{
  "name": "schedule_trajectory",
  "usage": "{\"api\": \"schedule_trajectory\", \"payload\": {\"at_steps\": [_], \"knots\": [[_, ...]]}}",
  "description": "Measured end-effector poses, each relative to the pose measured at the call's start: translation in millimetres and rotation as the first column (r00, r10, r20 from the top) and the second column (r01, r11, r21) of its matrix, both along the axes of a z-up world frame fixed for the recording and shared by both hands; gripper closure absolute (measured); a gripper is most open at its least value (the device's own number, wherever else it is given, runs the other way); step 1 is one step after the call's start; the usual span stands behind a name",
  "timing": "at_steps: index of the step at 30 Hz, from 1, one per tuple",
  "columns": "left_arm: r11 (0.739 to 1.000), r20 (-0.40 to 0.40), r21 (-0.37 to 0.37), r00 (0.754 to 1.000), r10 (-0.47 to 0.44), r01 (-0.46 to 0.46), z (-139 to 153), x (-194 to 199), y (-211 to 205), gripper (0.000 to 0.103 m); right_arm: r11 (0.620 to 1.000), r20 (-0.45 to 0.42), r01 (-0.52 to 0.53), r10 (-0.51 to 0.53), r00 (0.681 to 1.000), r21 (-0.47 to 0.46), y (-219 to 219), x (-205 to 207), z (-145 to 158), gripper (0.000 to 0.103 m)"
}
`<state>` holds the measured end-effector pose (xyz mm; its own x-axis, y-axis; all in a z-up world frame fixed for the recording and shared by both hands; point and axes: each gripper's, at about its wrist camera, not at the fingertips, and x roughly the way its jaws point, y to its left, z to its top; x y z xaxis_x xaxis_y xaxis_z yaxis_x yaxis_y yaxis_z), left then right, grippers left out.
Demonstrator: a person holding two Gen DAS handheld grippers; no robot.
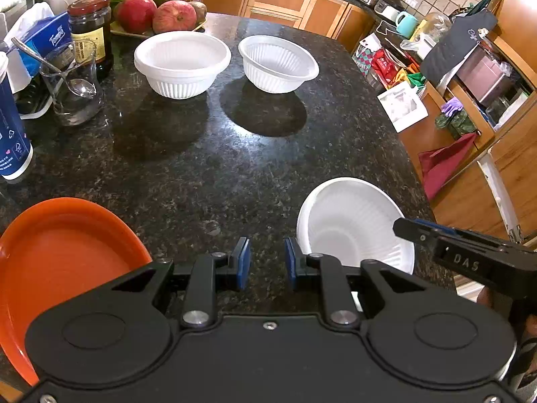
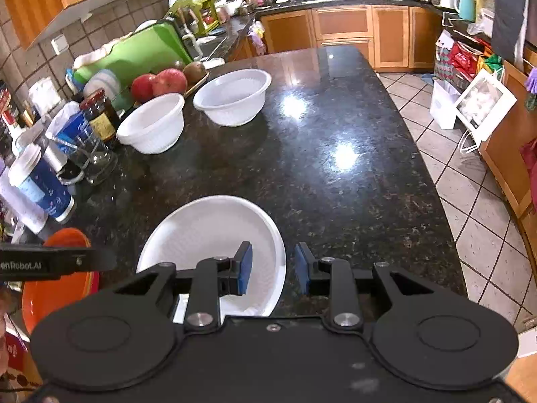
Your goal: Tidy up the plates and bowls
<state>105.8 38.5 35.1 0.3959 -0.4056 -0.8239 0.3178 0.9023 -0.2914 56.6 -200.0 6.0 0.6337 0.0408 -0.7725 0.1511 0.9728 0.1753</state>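
Observation:
A white ribbed plate (image 2: pixel 214 231) lies near the front of the dark granite counter (image 2: pixel 335 107). My right gripper (image 2: pixel 273 267) straddles its right rim, one blue pad over the plate and the other outside it, with a gap on both sides; it is open. In the left wrist view the same plate (image 1: pixel 349 225) sits to the right, with a right gripper finger (image 1: pixel 412 230) over its rim. My left gripper (image 1: pixel 267 262) is narrowly open, with nothing between its pads. An orange plate (image 1: pixel 60 252) lies at its left. Two white bowls (image 1: pixel 183 57) (image 1: pixel 277 60) stand apart at the far side.
Along the left stand a glass with a spoon (image 1: pixel 72 90), a dark jar (image 1: pixel 90 27), a blue cup (image 1: pixel 11 134), a tissue pack (image 1: pixel 50 37) and fruit (image 1: pixel 154 13). The counter edge (image 1: pixel 412 168) curves down the right above a tiled floor (image 2: pixel 470 174).

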Motion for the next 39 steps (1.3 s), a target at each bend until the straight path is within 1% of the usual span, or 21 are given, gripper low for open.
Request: {"api": "schedule_trajectory", "payload": {"at_steps": [6, 10, 14, 17, 20, 22, 25, 31, 34, 39], "knots": [[1.0, 0.01, 0.006, 1.0, -0.013, 0.013, 4, 2, -3, 0.075, 1.0, 0.033, 0.015, -0.015, 0.999, 0.006, -7, -5, 13, 0.072], [1.0, 0.028, 0.012, 1.0, 0.002, -0.002, 11, 9, -8, 0.075, 0.999, 0.06, -0.005, 0.003, 0.998, 0.038, -20, -5, 30, 0.072], [1.0, 0.046, 0.013, 0.999, 0.025, -0.026, 21, 22, -16, 0.075, 0.998, 0.088, -0.036, 0.03, 0.996, 0.06, -44, 0, 50, 0.071], [0.998, 0.072, 0.019, 0.996, 0.056, -0.057, 26, 33, -24, 0.075, 0.998, 0.105, -0.055, 0.051, 0.993, 0.043, -66, 7, 65, 0.07], [0.997, 0.077, 0.013, 0.994, 0.076, -0.077, 28, 48, -35, 0.075, 0.998, 0.119, -0.068, 0.068, 0.991, -0.008, -88, 21, 75, 0.07], [0.995, 0.08, 0.015, 0.992, 0.098, -0.1, 29, 60, -43, 0.075, 0.997, 0.123, -0.08, 0.082, 0.989, -0.022, -102, 34, 79, 0.07], [0.991, 0.084, 0.017, 0.987, 0.134, -0.136, 29, 79, -55, 0.075, 0.994, 0.115, -0.113, 0.113, 0.987, -0.008, -119, 60, 82, 0.069], [0.976, 0.049, 0.018, 0.975, 0.217, -0.218, 24, 119, -73, 0.075, 0.975, 0.085, -0.22, 0.215, 0.973, 0.043, -137, 133, 83, 0.07], [0.967, 0.028, 0.013, 0.967, 0.254, -0.255, 20, 139, -79, 0.075, 0.959, 0.057, -0.277, 0.274, 0.96, 0.06, -138, 167, 80, 0.07], [0.952, -0.005, 0.003, 0.952, 0.306, -0.306, 11, 165, -88, 0.075, 0.93, 0.01, -0.358, 0.358, 0.934, 0.083, -126, 224, 67, 0.07]]}}
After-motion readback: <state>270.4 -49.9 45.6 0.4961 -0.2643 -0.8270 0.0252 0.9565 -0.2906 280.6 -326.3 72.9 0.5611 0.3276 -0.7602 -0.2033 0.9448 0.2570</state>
